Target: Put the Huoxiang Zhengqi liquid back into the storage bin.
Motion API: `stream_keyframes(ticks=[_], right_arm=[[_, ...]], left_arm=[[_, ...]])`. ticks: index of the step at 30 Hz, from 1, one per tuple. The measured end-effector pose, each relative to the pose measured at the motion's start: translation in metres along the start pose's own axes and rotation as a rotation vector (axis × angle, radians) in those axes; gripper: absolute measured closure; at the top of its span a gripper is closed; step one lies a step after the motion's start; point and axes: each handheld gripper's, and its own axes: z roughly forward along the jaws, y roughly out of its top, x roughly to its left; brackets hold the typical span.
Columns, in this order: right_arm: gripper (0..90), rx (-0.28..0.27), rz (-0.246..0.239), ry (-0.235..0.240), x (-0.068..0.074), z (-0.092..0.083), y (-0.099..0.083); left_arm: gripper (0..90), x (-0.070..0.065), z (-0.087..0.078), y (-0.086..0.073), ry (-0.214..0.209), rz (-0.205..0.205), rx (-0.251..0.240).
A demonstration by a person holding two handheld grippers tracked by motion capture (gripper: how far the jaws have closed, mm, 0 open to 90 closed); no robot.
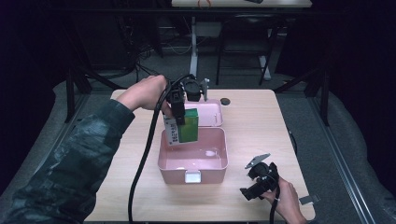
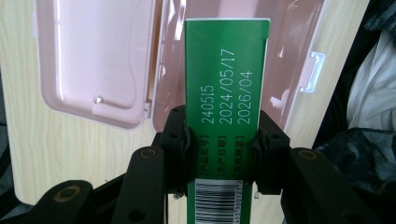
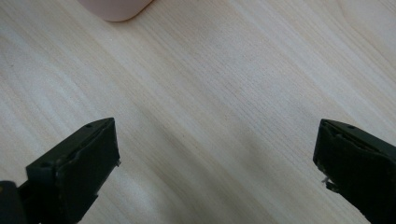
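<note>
Holding the green carton upright in my left tongs, pads clamped on its narrow sides, just above the open pink box so it drops in cleanly. My right tongs rest wide, empty, on the counter beside the box.

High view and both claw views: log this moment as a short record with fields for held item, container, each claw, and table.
held item: green box, upright, printed dates and barcode on one side
left claw: shut on green box, held above the pink container
container: pink container, lid open and lying flat behind it; nothing inside it
right claw: open, nothing between the jaws, over bare wood
table: light wood
</note>
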Motion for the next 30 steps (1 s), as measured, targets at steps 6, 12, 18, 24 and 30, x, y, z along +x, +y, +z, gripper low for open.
stream_keyframes(ticks=[6,12,18,24,30], right_arm=[[0.0,0.001,0.001,0.000,0.000,0.000,0.000],[0.0,0.003,0.002,0.003,0.000,0.000,0.000],[0.0,0.002,0.002,0.007,0.000,0.001,0.000],[0.0,0.005,0.001,0.010,0.000,0.001,0.000],[0.0,0.003,0.003,0.009,0.000,0.001,0.000]], left_arm=[[63.5,-0.003,0.011,0.002,-0.019,0.013,-0.002],[63.5,-0.007,0.023,0.001,-0.035,0.024,0.001],[63.5,-0.011,0.034,-0.001,-0.056,0.036,0.008],[63.5,-0.014,0.044,-0.004,-0.072,0.045,0.013],[63.5,-0.017,0.056,-0.007,-0.089,0.049,0.017]])
